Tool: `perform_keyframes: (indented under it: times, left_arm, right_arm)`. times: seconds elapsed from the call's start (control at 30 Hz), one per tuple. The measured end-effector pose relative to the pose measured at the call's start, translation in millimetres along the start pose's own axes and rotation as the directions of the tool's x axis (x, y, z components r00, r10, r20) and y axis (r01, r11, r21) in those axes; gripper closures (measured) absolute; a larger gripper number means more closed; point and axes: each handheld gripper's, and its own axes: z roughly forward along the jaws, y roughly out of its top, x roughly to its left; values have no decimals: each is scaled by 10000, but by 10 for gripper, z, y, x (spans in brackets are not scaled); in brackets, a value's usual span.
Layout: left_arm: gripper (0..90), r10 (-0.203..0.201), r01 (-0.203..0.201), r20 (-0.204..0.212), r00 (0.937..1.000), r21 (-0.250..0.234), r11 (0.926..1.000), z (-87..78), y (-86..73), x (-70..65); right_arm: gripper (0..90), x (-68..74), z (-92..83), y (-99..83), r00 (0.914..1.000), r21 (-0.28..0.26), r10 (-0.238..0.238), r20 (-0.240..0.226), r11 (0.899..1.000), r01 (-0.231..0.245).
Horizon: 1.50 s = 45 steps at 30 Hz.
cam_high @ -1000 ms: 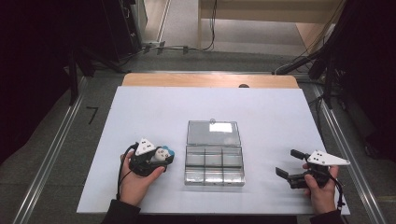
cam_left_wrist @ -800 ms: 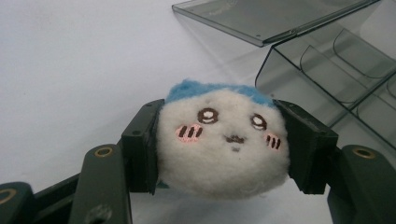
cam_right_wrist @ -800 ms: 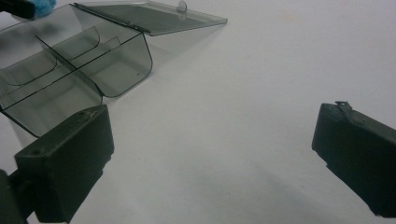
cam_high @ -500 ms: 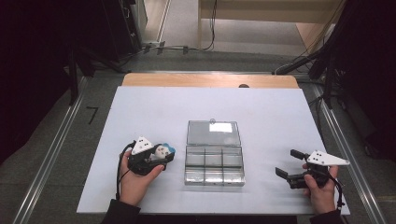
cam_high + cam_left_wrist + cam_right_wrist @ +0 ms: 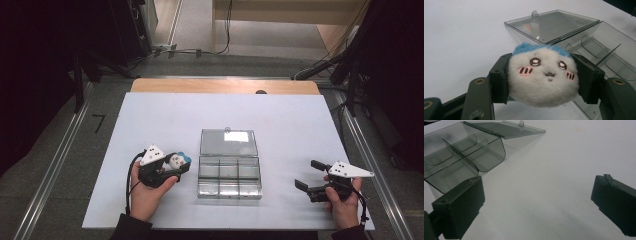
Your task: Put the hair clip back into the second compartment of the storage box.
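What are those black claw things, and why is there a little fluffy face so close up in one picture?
A person sits at a white table holding a two-jaw grabber in each hand. One camera looks down from above; the other two ride on the grabbers, so they see things very close. The left gripper squeezes a small plush toy, white with a blue top and pink cheeks, between its black jaws. That is the fluffy face. In the middle of the table lies a clear plastic box with little compartments, its lid flipped open and flat. The right gripper is open and holds nothing.
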Motion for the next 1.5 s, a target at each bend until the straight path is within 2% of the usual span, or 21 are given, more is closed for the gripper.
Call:
perform_keyframes:
  times: [0.6,1.5]
  left_arm:
    - [372,59,-50,472,9989,-203,9998,66,107,-137]
    - [372,325,-311,1000,9945,-151,9994,244,167,-349]
  right_arm:
    - [0,11,0,-5,10000,-18,-18,18,10000,18]
    - [0,12,8,-6,9999,-43,-105,18,9999,105]
